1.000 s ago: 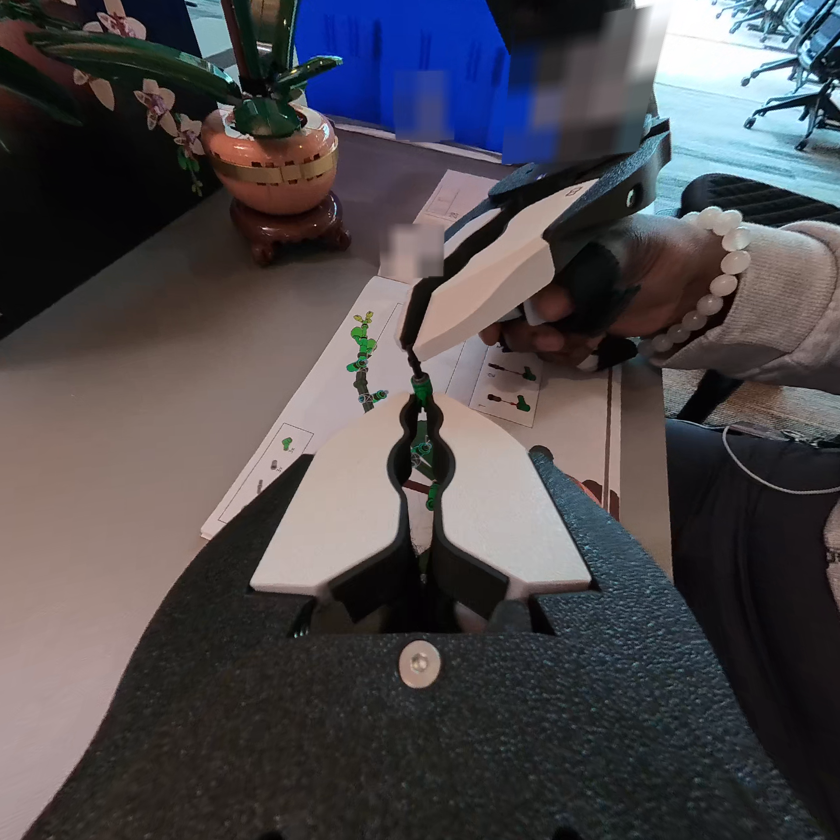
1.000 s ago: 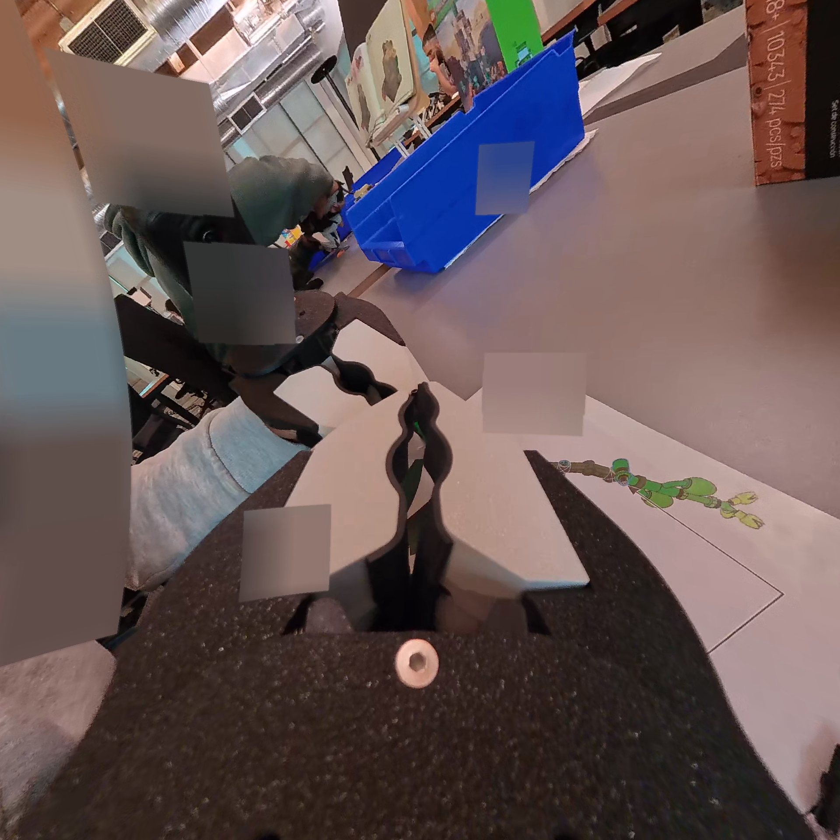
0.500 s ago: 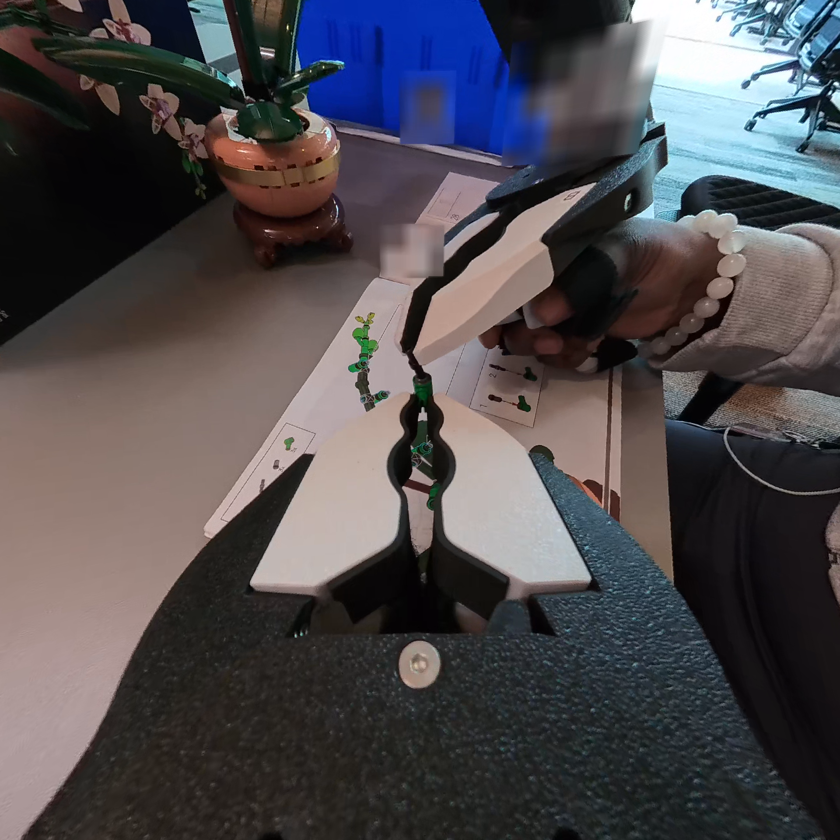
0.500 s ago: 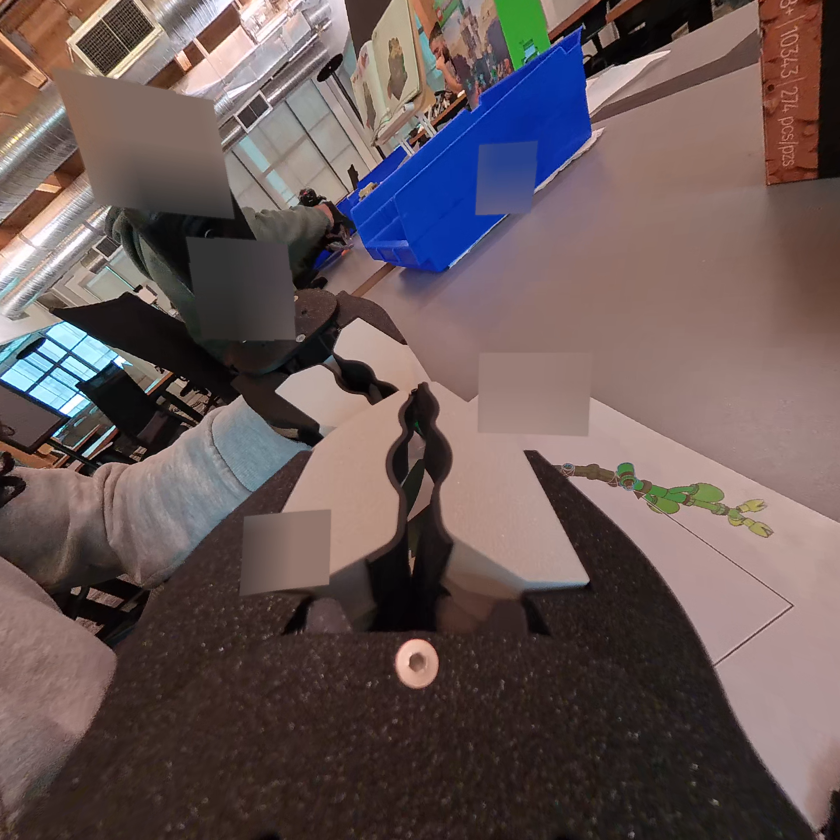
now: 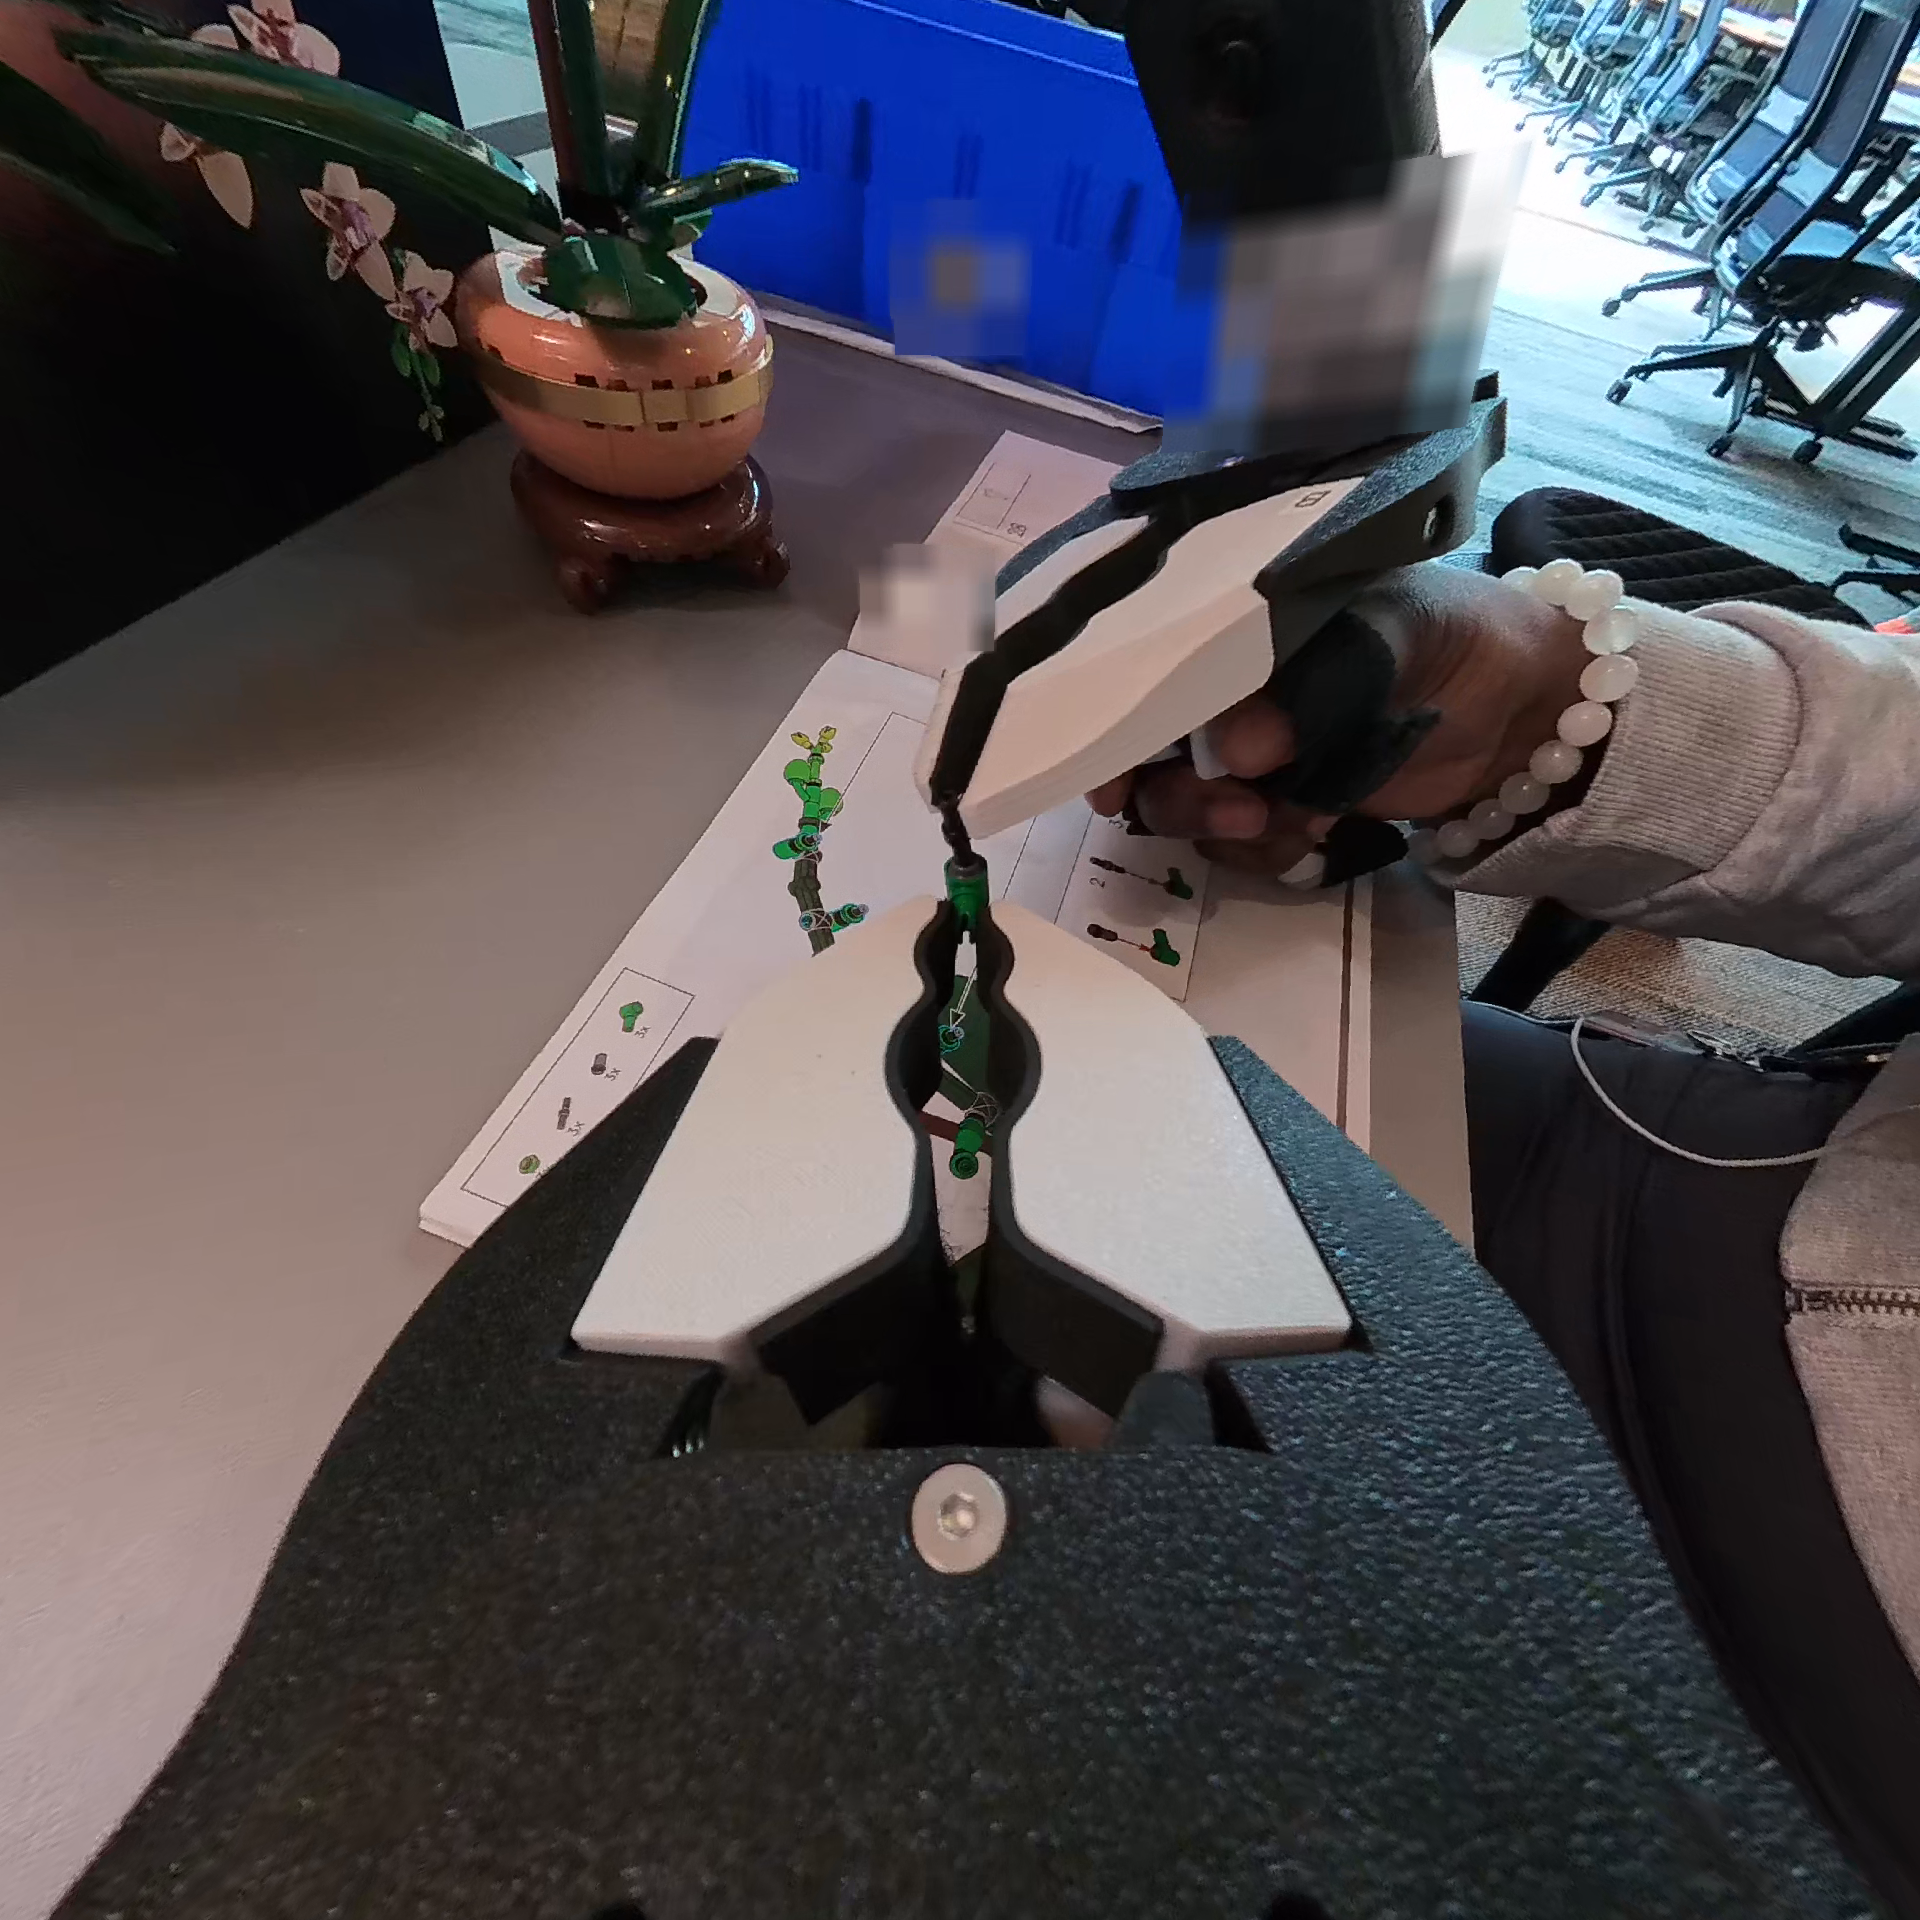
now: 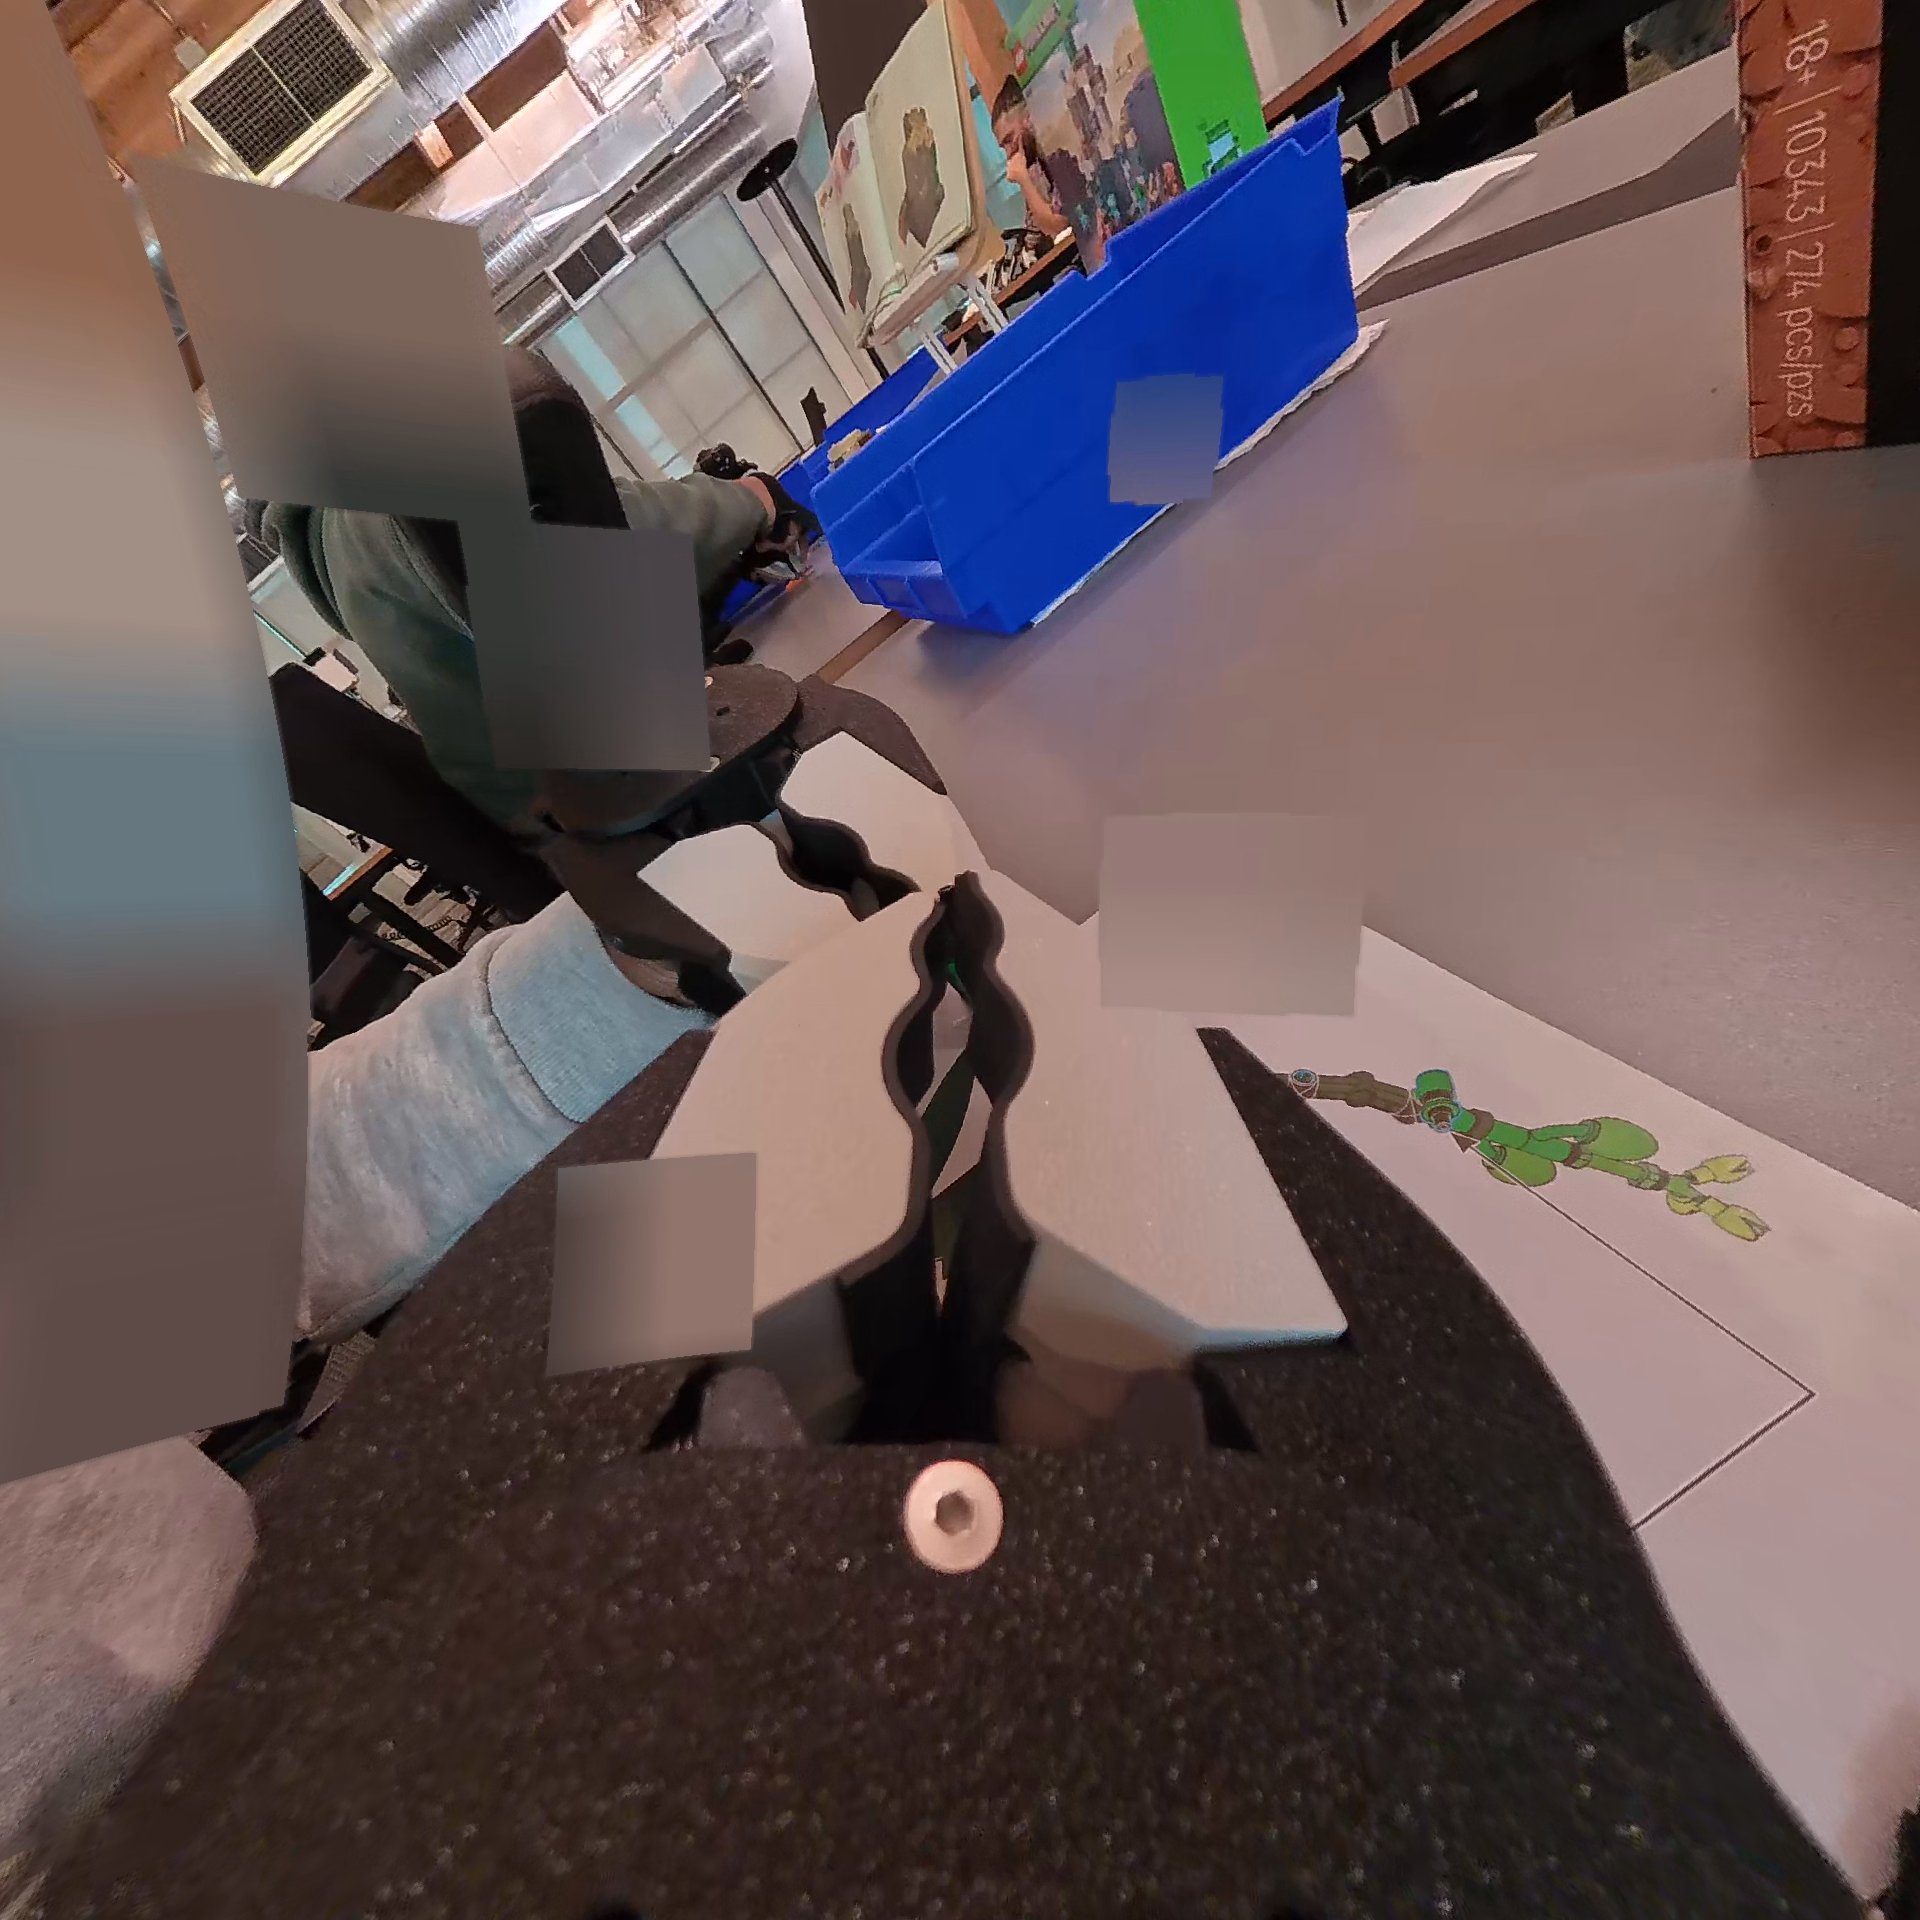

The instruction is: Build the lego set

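Note:
My left gripper (image 5: 964, 916) is shut on a small green brick piece (image 5: 964, 891) that sticks up from its tips. My right gripper (image 5: 948, 795) comes down from the upper right, held by a hand (image 5: 1455, 717). It is shut on a thin black pin (image 5: 954, 831) whose lower end sits in the top of the green piece. Both hang just above an open instruction booklet (image 5: 727, 935). In the right wrist view my right gripper (image 6: 961, 902) is shut. A trace of green (image 6: 948, 966) shows behind its pads. The left gripper's fingers (image 6: 727, 894) lie just beyond.
A brick-built orchid in a pink pot (image 5: 623, 405) stands at the back left of the grey table (image 5: 260, 831), by a dark box (image 5: 156, 436). A blue bin (image 5: 935, 187) stands behind it and also shows in the right wrist view (image 6: 1091, 447). Office chairs (image 5: 1766, 208) stand far right. My two grippers' fingertips are within a few centimetres of each other.
Both grippers stay shut and joined through the pin and the green piece. The pair has barely moved; the right wrist view has tilted slightly.

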Demonstrator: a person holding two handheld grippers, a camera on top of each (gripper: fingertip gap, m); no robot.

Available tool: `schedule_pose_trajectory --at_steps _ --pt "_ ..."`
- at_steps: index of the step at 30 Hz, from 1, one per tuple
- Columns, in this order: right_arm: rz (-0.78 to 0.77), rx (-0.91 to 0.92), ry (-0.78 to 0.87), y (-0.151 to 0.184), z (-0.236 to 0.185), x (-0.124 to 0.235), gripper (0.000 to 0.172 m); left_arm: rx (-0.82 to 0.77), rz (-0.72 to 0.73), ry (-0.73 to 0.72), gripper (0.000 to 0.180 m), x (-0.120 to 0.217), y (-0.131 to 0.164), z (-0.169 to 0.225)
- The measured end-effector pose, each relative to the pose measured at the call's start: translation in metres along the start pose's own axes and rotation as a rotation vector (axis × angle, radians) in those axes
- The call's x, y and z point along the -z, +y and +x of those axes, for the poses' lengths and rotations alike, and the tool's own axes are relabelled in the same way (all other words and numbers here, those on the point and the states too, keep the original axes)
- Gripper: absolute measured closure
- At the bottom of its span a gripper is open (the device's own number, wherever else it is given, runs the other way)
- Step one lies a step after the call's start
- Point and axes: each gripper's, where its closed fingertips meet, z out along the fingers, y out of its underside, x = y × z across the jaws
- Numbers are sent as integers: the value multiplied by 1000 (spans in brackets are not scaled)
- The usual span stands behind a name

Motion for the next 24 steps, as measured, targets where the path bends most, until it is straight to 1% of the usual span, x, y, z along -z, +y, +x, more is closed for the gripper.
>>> schedule_pose_trajectory --at_steps 11,13,14,15,21,24 --pt "13 -2 -9 -2 -1 -1 172 34 21 16 178 1 -2 0" --pt "23 -9 -11 -3 0 0 172 48 40 16 178 3 -5 -1" --pt "6 -14 -6 -1 1 -1 172 63 75 15 179 5 -9 -3" --pt "-3 -9 -7 0 0 -1 172 73 79 23 178 6 -8 -3" --pt "-25 -5 -3 3 0 -1 172 6 34 -2 178 6 -4 -3" --pt "-29 -12 -12 4 0 -2 172 6 25 -13 178 7 -2 -6"
